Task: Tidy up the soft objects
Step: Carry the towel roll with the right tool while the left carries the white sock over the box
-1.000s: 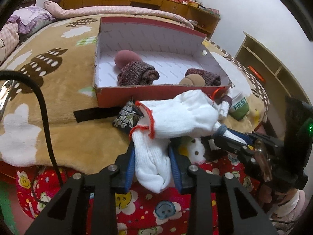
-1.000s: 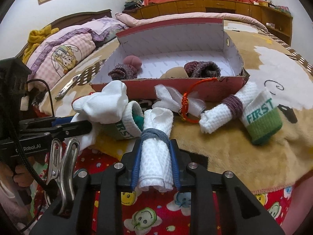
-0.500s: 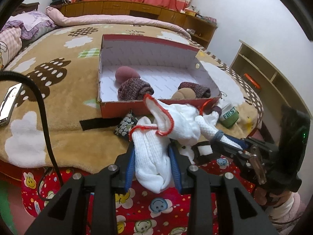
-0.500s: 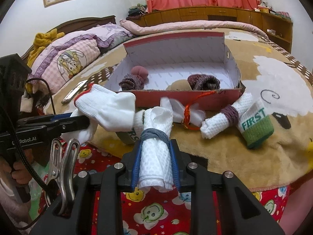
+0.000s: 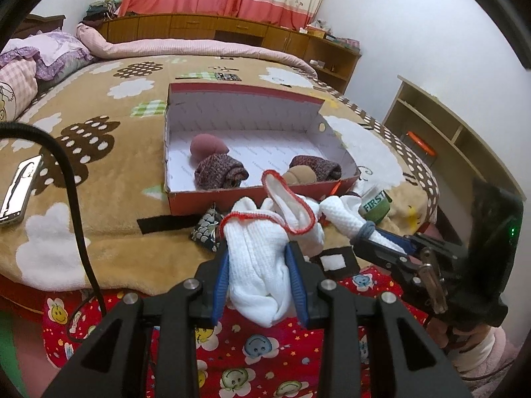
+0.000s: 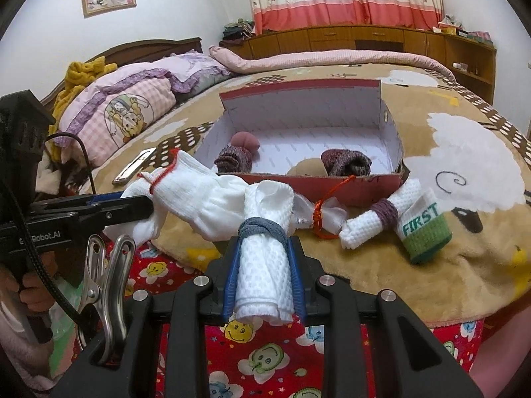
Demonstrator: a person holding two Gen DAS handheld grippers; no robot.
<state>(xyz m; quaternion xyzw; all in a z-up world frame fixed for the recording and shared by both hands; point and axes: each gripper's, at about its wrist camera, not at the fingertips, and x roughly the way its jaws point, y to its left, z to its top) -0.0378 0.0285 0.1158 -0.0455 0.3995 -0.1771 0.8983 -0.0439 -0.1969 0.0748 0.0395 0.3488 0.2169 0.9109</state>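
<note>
You had your left claw [image 5: 259, 277] pinching a white glove [image 5: 262, 262] with red-trimmed cuffs, the blue pads squeezed right into the knit. Your right claw [image 6: 264, 277] was clamped on a rolled white towel [image 6: 265, 265] with a grey hair tie [image 6: 262, 230] wrapped round it. Both bundles hung off the edge of the bed [image 5: 109, 126], above the red smiley sheet [image 5: 252, 351], and in the right view glove and towel were touching. The red box [image 5: 252, 199] sat further up the bed with two dark rolled socks [image 5: 220, 174], a pink ball and a tan one in it. In front of it lay another tied towel roll [image 6: 375, 219], a green "FIRST" sock [image 6: 424, 232] and a red string [image 6: 323, 205]. A phone [image 5: 20, 192] lay off to the left.
</note>
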